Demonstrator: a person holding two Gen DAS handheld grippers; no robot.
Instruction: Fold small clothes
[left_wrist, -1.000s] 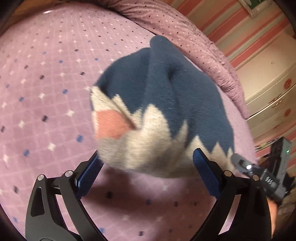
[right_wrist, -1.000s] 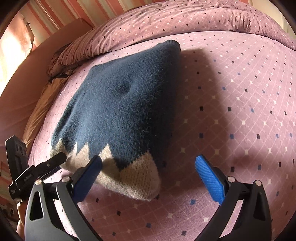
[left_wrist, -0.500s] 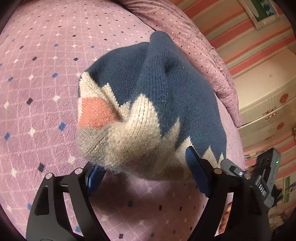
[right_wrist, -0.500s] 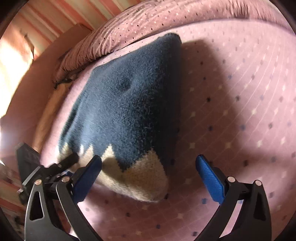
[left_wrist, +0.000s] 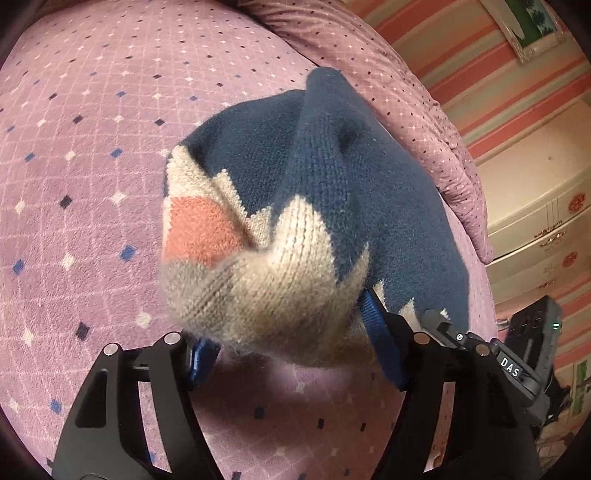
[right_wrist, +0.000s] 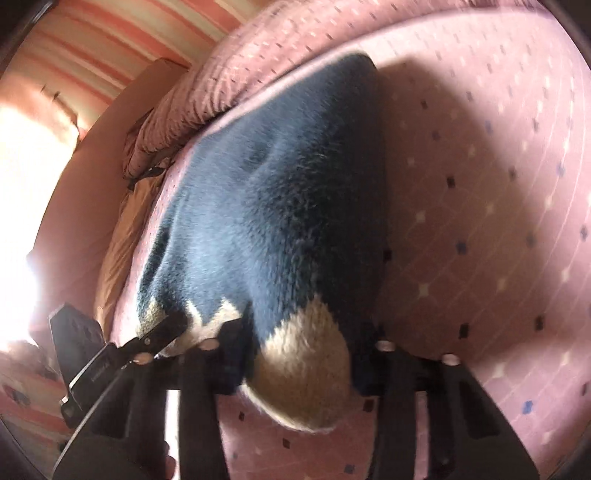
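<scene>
A small knitted garment (left_wrist: 314, 192), navy with a beige zigzag hem and an orange patch, lies bunched on the pink patterned bed cover (left_wrist: 74, 166). My left gripper (left_wrist: 291, 354) has closed in around its beige hem corner, which fills the gap between the blue pads. In the right wrist view the same garment (right_wrist: 266, 221) is blurred; my right gripper (right_wrist: 299, 354) has its jaws closed in on the other beige hem corner. Each gripper shows at the edge of the other's view.
A rolled pink dotted duvet (left_wrist: 406, 96) lies along the far side of the bed. A cream dresser (left_wrist: 535, 206) stands at the right, against a striped wall. An orange-brown headboard or cushion (right_wrist: 110, 236) borders the bed on the left in the right wrist view.
Both grippers moved forward onto the hem and closed from wide open to gripping the beige corners. The hem has bunched and lifted slightly.
</scene>
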